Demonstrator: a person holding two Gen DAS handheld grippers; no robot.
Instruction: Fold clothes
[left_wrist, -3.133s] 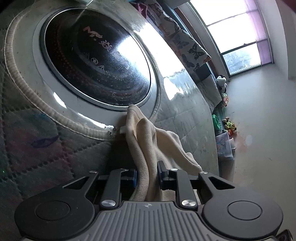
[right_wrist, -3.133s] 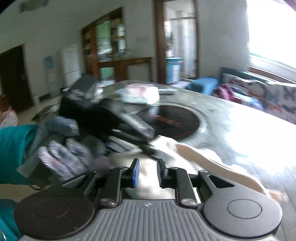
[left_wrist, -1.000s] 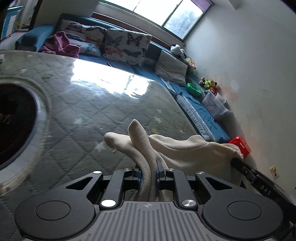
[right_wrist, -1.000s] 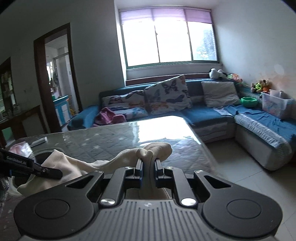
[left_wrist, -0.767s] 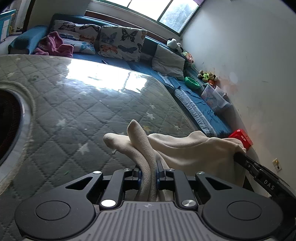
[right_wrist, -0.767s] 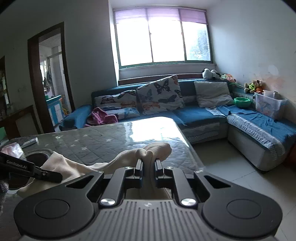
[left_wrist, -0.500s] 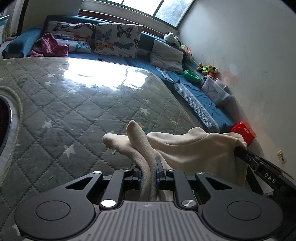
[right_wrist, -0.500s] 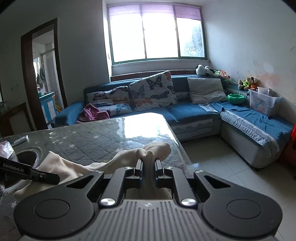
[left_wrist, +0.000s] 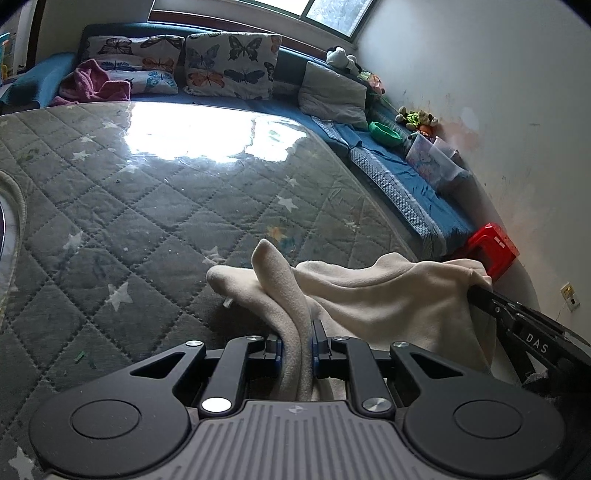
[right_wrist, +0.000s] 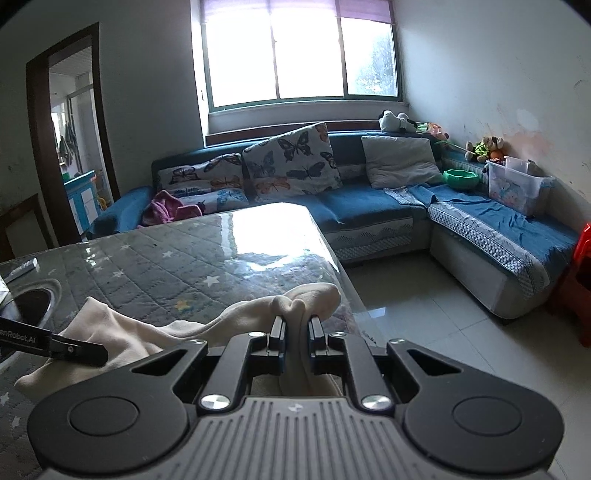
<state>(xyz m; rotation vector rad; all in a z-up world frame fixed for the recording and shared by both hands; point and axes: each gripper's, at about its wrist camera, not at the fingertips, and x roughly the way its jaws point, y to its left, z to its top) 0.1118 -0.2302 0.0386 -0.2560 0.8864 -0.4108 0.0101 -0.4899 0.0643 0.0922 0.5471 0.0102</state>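
Your left gripper (left_wrist: 296, 334) is clamped nearly shut on a bunched fold of the cream garment (left_wrist: 388, 295). Your right gripper (right_wrist: 295, 332) is pinched just as tight on another fold of it. The cloth hangs slack between the two, over the near corner of the quilted grey table (left_wrist: 166, 206), its lower part touching the table.

Soft fleecy cream garment (left_wrist: 388, 295), glossy quilted table cover (left_wrist: 166, 192)
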